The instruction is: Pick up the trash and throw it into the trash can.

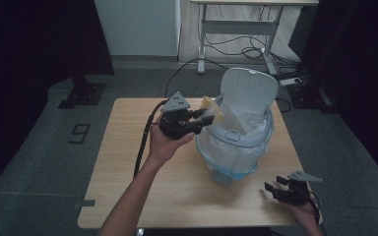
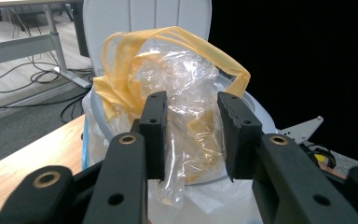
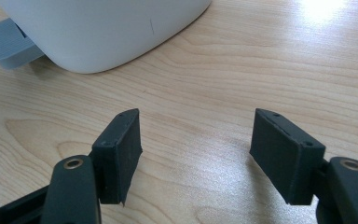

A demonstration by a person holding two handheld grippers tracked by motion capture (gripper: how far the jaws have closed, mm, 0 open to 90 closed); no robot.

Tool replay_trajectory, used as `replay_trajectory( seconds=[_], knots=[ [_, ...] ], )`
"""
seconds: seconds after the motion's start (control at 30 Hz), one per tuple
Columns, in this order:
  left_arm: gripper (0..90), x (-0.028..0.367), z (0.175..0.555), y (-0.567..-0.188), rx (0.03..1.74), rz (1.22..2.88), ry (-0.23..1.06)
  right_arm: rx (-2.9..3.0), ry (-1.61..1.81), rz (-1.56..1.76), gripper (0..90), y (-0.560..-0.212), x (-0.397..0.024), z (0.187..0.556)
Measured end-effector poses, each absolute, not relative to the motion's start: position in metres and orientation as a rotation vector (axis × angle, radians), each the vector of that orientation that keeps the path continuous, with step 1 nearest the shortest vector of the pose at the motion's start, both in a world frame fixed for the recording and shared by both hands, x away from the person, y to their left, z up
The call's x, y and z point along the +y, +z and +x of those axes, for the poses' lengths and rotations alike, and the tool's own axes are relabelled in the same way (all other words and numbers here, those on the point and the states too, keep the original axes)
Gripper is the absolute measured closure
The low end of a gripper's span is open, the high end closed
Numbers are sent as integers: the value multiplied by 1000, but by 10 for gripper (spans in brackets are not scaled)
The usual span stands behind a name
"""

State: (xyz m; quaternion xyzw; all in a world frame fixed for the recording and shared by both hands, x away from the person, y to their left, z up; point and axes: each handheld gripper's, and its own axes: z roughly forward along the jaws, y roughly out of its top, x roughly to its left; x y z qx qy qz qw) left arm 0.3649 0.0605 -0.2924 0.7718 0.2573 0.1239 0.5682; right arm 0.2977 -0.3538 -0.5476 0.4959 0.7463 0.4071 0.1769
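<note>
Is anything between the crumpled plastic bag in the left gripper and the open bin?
Nothing visible. The left gripper holds the plastic bag right at the bin's rim; the lid stands open behind.

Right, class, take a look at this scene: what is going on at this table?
A person is working with a handheld gripper in each hand at a wooden table. The left gripper is shut on a crumpled clear plastic bag with yellow handles, holding it at the rim of a small white pedal bin whose lid stands open. The bin is lined with a clear bag. The right gripper is open and empty, low over the table beside the bin's base.
</note>
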Motion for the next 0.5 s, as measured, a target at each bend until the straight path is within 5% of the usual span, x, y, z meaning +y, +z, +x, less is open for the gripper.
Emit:
replay_trajectory(
  seconds=[0.5],
  knots=[
    [649, 43, 374, -290, 597, 1822, 264, 2122, 1160, 1397, 329, -546, -352, 297]
  ],
)
